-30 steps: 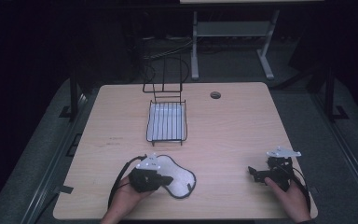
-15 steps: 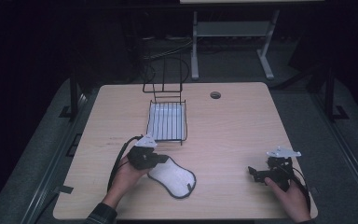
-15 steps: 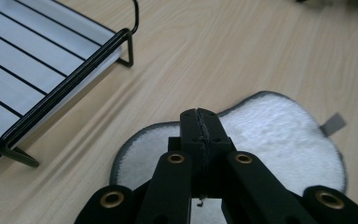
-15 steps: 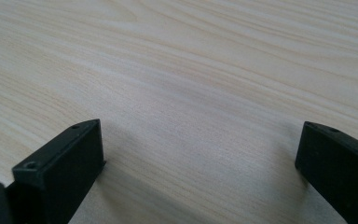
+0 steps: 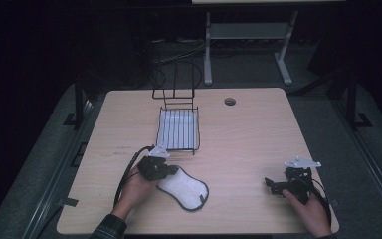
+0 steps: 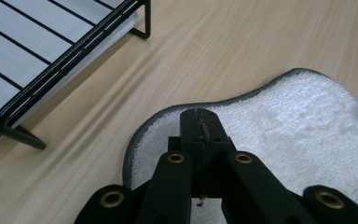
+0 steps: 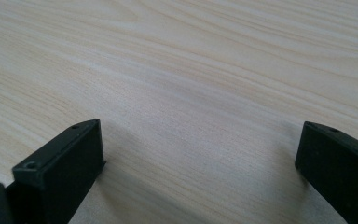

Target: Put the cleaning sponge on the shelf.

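The white terry mitt with grey trim (image 5: pixel 184 188) lies flat near the table's (image 5: pixel 258 134) front edge, left of centre, long axis running toward the front right. The left gripper (image 6: pixel 200 122) is over its near-left end, jaws pressed together; whether they pinch cloth is unclear. The black wire rack (image 5: pixel 178 128) stands just behind. The right gripper (image 5: pixel 271 184), spread wide, rests well apart near the front right corner.

stood toward the far middle of a light wooden table (image 5: pixel 258 134): a black wire rack (image 5: pixel 178 130), lined with a white sheet (image 6: pixel 23 37), its tall wire back at the far end. sat near the table's far edge, right of the rack: a round cable hole (image 5: pixel 230 101). stood beyond, on the dark floor: a grey metal stand (image 5: pixel 246 32)
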A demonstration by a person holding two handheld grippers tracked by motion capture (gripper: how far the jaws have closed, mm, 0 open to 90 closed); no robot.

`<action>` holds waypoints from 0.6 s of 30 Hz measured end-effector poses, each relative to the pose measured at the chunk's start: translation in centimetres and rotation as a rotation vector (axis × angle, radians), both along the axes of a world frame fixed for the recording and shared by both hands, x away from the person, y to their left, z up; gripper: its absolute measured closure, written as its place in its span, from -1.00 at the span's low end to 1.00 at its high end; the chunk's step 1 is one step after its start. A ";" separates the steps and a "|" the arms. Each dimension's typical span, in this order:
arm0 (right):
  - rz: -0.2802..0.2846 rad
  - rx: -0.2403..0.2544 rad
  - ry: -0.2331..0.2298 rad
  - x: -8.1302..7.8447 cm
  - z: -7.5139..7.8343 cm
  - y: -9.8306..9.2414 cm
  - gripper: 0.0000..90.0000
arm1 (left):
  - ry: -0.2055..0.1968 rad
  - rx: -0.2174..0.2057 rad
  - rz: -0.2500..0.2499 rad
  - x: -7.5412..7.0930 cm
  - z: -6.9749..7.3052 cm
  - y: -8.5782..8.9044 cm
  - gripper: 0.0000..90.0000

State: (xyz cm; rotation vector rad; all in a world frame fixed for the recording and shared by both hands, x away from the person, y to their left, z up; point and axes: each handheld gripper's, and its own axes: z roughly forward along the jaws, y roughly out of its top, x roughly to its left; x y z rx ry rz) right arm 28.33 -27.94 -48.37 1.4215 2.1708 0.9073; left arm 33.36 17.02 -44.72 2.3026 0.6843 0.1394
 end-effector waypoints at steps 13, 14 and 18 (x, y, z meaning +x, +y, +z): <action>0.000 0.000 0.000 0.0 0.0 0.0 -0.99 | 0.006 -0.004 0.060 -0.6 0.0 2.6 1.00; 0.000 0.000 0.000 0.0 0.0 0.0 -0.99 | 0.008 0.000 0.064 -0.7 0.1 2.8 1.00; 0.001 -0.001 0.000 0.0 0.0 0.0 -0.99 | 0.010 0.006 0.080 -1.3 0.2 3.6 1.00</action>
